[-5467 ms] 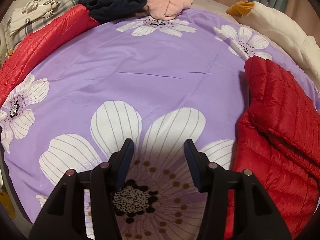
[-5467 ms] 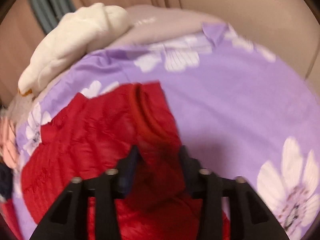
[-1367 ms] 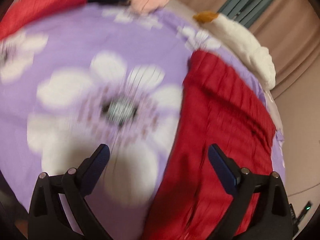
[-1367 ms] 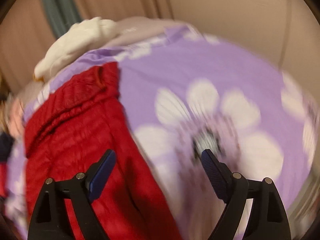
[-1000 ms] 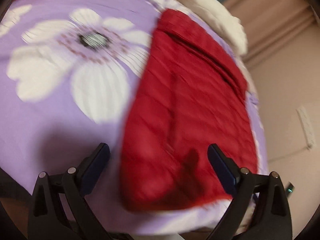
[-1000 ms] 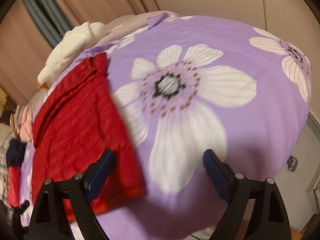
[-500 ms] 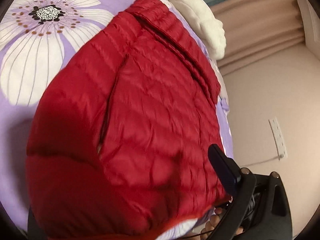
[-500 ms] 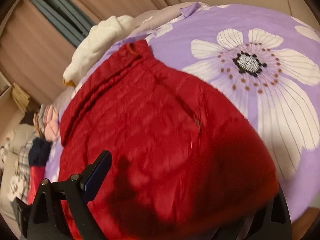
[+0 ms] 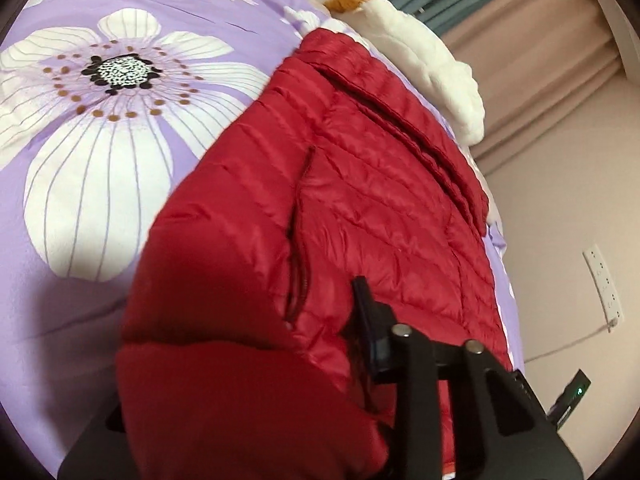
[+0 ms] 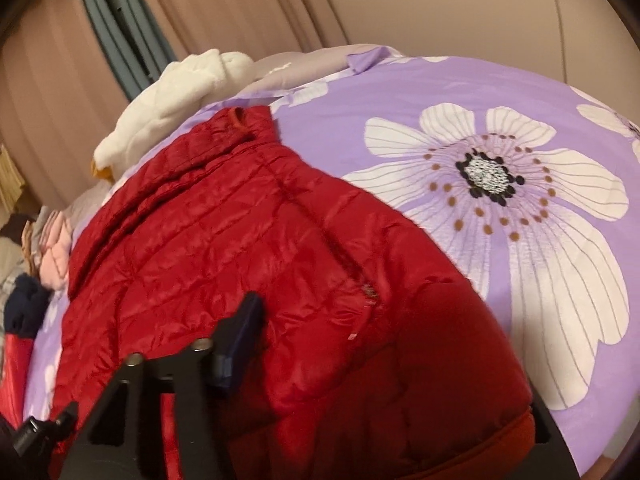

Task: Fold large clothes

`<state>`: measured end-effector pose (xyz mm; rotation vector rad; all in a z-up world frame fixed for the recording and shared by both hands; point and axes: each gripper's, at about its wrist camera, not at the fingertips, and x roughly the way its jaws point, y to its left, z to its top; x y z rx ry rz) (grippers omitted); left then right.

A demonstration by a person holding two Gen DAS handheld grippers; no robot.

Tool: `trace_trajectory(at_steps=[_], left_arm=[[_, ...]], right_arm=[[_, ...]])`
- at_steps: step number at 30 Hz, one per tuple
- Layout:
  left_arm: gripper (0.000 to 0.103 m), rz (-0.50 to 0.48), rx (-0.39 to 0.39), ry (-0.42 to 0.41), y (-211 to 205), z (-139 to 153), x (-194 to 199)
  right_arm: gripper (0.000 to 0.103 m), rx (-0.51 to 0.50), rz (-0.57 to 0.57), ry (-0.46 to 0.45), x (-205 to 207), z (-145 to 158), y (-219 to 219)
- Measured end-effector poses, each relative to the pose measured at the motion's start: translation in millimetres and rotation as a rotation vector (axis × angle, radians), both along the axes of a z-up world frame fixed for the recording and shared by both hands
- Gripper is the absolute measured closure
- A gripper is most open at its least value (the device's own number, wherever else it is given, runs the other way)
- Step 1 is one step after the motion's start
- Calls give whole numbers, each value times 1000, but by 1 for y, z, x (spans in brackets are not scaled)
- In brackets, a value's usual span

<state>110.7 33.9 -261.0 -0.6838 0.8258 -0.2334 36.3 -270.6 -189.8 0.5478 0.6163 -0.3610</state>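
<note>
A red quilted jacket [image 9: 380, 200] [image 10: 224, 232] lies folded on the purple flowered bed sheet [image 9: 200, 12] [image 10: 400, 92], collar at the far end, hem at the near bed edge. My left gripper [image 9: 312, 304] has its jaws closing on the near hem. Its right finger [image 9: 366, 320] presses into the puffy fabric, and the bulging cloth hides the other finger. My right gripper [image 10: 316, 316] is closing on the hem too. Its left finger [image 10: 244, 328] lies against the jacket, and a thick red fold covers the other one.
A white plush blanket [image 9: 432, 60] [image 10: 176, 96] lies beyond the collar, by the curtains. Pink clothes [image 10: 54, 256], a navy garment [image 10: 24, 304] and another red piece [image 10: 14, 376] sit further along the bed. A wall socket [image 9: 604, 280] is on the right. The bed edge is just below me.
Both grippers dropped onto the jacket's near hem. Their jaws stood wide half a second ago and have since narrowed around the red fabric, which bulges up between the fingers.
</note>
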Motion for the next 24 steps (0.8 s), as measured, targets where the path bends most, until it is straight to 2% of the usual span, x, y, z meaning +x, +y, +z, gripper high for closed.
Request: trace_trajectory(at_steps=[4, 8, 10, 13, 16, 20, 24], left_arm=[[72, 7, 96, -32, -11, 4, -3], [75, 0, 115, -41, -11, 4, 0], [78, 3, 114, -34, -10, 6, 1], [81, 19, 123, -25, -10, 12, 1], [84, 49, 188, -44, -14, 21, -4], [87, 73, 270, -102, -16, 40, -21], [88, 108, 259, -110, -4, 52, -38]], right_arm=[[48, -19, -1, -2, -1, -1, 3], [51, -2, 1, -18, -4, -1, 1], [61, 6, 0, -23, -9, 0, -1], [71, 28, 18, -27, -9, 4, -3], [83, 68, 40, -30, -12, 11, -4], [86, 75, 72, -82, -24, 31, -3], [87, 94, 104, -126, -40, 49, 0]])
